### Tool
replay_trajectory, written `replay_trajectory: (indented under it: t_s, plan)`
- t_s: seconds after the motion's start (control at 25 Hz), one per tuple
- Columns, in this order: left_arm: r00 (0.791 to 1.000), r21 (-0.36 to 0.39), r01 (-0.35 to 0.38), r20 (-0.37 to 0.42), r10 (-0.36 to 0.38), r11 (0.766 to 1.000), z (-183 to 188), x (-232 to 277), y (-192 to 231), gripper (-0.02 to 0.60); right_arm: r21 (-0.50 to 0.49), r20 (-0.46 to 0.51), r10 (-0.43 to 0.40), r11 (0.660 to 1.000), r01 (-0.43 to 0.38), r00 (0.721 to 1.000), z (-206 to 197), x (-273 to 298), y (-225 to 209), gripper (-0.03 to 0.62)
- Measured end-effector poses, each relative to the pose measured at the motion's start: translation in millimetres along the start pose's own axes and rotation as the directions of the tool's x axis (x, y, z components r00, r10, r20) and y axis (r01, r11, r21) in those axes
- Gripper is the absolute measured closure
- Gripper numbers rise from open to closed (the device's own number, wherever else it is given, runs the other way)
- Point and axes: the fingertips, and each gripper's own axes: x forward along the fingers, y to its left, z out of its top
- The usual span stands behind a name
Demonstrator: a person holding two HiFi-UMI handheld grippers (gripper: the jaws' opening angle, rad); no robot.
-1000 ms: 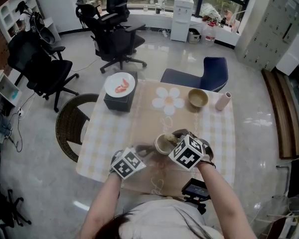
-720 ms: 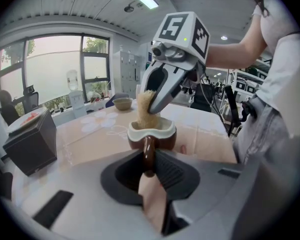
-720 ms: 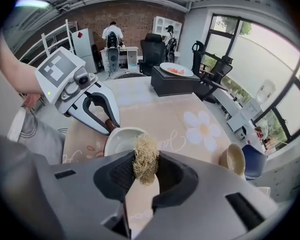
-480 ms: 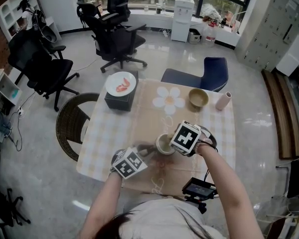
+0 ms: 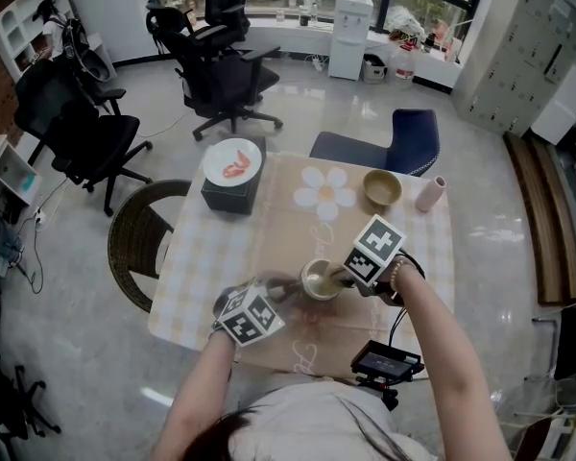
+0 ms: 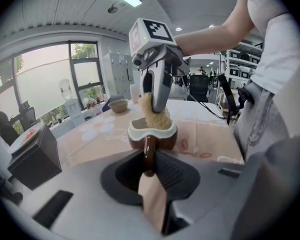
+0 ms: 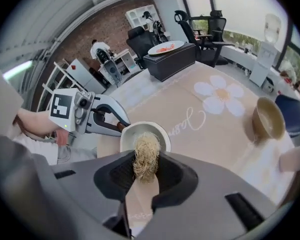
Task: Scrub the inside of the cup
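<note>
The brown cup [image 6: 152, 136], white inside, stands on the table [image 5: 269, 229]. Its handle [image 6: 149, 151] is grasped between the fingers [image 6: 182, 173] of the left gripper [image 6: 149, 170], I think so it cannot turn or slide. The right gripper [image 7: 146, 173] is clenched on a straw-coloured fibre scrubber [image 7: 146, 154], which reaches just beyond its fingertips down into the cup mouth, to rub the inner wall

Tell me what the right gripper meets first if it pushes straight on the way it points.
Shut on the scrubber, the right gripper points down into the cup. Pushed on, the scrubber would likely press the cup's inner bottom first; depth is unclear.
</note>
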Motion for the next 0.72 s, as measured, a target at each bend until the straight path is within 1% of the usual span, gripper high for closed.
replay_trajectory:
  t_s: [0.08, 0.2, 0.4, 0.56, 0.64, 0.72]
  plan:
    - [1.0, 0.007, -0.002, -0.002, 0.002, 1.0, 0, 0, 0, 0.52, 0.059, 0.035, 0.065, 0.996, -0.067, 0.997, -2, 1, 3, 0.5]
    - [1.0, 0.023, -0.005, -0.005, 0.005, 1.0, -1, 1, 0, 0.52, 0.118, 0.089, 0.147, 0.98, -0.157, 0.985, -2, 3, 10, 0.5]
    - [1.0, 0.025, -0.006, -0.018, 0.006, 1.0, -5, 2, 2, 0.52, 0.162, 0.202, 0.248, 0.946, -0.282, 0.948, 7, 6, 24, 0.502]
    - [1.0, 0.019, -0.002, -0.024, 0.002, 1.0, -8, 3, 1, 0.521, 0.207, 0.32, 0.279, 0.912, -0.354, 0.905, 13, 8, 27, 0.502]
    - [1.0, 0.013, 0.0, -0.024, 0.001, 1.0, -7, 3, 1, 0.522, 0.227, 0.381, 0.273, 0.899, -0.376, 0.883, 15, 8, 24, 0.502]
    - [1.0, 0.007, 0.001, -0.021, 0.0, 1.0, -7, 3, 2, 0.522, 0.233, 0.441, 0.249, 0.896, -0.378, 0.862, 18, 7, 21, 0.502]
